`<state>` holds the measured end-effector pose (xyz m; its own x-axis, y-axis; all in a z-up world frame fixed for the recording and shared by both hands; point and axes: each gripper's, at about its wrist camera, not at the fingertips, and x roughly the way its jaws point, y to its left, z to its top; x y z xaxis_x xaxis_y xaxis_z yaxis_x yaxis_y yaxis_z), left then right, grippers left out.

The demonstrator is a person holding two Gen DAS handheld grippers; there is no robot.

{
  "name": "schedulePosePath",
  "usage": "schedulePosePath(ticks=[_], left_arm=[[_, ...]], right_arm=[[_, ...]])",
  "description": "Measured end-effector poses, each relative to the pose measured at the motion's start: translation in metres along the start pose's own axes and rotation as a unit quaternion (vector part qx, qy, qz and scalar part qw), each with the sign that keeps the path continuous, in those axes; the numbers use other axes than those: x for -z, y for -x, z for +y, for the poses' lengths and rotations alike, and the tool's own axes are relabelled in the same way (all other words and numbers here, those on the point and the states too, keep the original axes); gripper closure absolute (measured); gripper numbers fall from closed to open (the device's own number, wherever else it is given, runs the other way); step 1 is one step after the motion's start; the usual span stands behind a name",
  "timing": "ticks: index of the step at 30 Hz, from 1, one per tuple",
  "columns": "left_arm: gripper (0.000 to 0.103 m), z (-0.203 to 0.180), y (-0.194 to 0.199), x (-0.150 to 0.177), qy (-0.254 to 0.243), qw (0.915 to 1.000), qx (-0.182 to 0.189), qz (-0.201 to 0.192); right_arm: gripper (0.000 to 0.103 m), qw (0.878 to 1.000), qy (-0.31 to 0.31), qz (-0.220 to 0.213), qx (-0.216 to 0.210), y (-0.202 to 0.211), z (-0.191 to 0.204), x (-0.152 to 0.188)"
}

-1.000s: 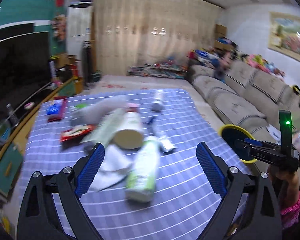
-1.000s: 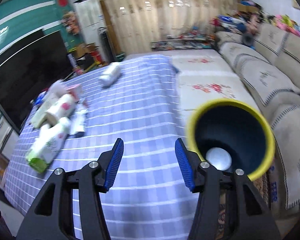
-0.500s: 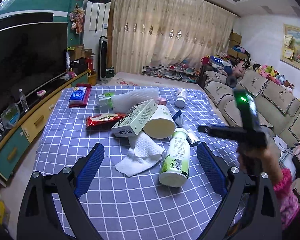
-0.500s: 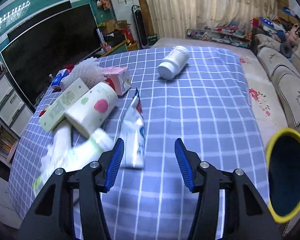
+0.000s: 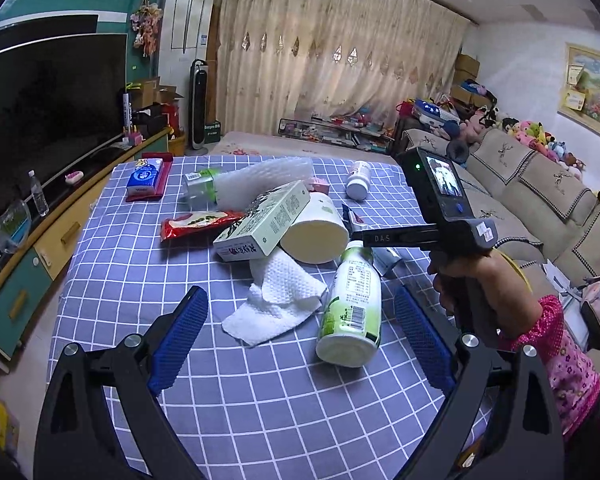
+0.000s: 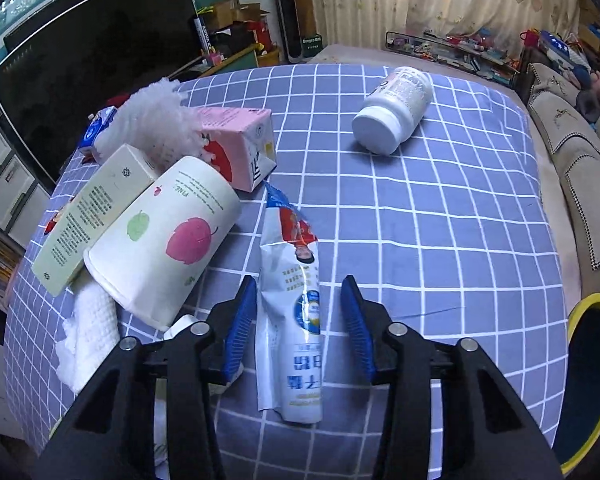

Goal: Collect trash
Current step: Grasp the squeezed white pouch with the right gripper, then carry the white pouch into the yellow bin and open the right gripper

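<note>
A living room with a dark television along one wall, pale curtains at the back and a beige sofa [image 5: 540, 184] to the side; in the middle stands a table under a blue-and-white checked cloth [image 6: 440, 240], strewn with litter.

The flattened white-and-blue pouch [image 6: 296, 320] lies on the cloth between the blue pads of the right gripper [image 6: 298, 320], whose jaws are closing; the left pad sits just beside the pouch edge, the right one is apart from it, so nothing is clamped yet. Beside the pouch a white paper cup [image 6: 164, 240] printed with a red and a green leaf lies on its side, with a cream carton [image 6: 92, 216] leaning against it and a pink carton [image 6: 240, 148] behind. A crumpled white tissue [image 5: 276, 300] spreads in front of the cup, touching a tipped green-and-white bottle [image 5: 352, 304]. Farther off lie a white jar [image 6: 396, 112], a red snack wrapper [image 5: 196, 224] and a blue tissue pack [image 5: 144, 176].

The left gripper [image 5: 300, 340] hangs wide apart over the tissue and bottle, holding nothing. A yellow-rimmed bin [image 6: 592, 380] stands off the table edge near the sofa
</note>
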<state>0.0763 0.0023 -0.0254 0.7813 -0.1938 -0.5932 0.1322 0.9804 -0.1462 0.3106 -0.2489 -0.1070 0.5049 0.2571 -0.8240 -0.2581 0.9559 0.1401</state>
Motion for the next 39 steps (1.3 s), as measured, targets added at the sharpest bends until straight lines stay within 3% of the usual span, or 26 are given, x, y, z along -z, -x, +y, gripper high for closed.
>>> schedulePosePath(ticks=[4,11,19,23,28,34,39], left_arm=[[0.01,0.0,-0.004,0.002,0.003,1.0,0.003,0.005],[0.01,0.002,-0.012,0.005,0.004,0.9999,0.003,0.012],[0.01,-0.002,-0.015,0.004,-0.004,0.9999,0.008,0.012],[0.01,-0.01,-0.019,0.003,-0.013,0.9997,0.014,0.016],[0.01,-0.022,-0.024,0.002,-0.023,0.9993,0.022,0.02],[0.01,-0.038,-0.039,0.002,-0.035,0.9982,0.036,0.034],[0.01,-0.05,-0.049,0.001,-0.043,0.9973,0.04,0.043]], right_arm=[[0.074,1.0,0.003,0.004,-0.002,-0.002,0.002,-0.002],[0.076,1.0,-0.017,-0.015,-0.019,0.014,-0.01,0.001],[0.075,0.997,-0.041,-0.057,-0.024,0.061,-0.038,0.015],[0.075,0.995,-0.061,-0.078,-0.004,0.091,-0.068,0.032],[0.075,0.988,-0.111,-0.091,0.061,0.117,-0.133,0.06],[0.075,0.972,-0.19,-0.056,0.128,0.111,-0.226,0.098],[0.074,0.962,-0.226,-0.014,0.152,0.084,-0.271,0.121]])
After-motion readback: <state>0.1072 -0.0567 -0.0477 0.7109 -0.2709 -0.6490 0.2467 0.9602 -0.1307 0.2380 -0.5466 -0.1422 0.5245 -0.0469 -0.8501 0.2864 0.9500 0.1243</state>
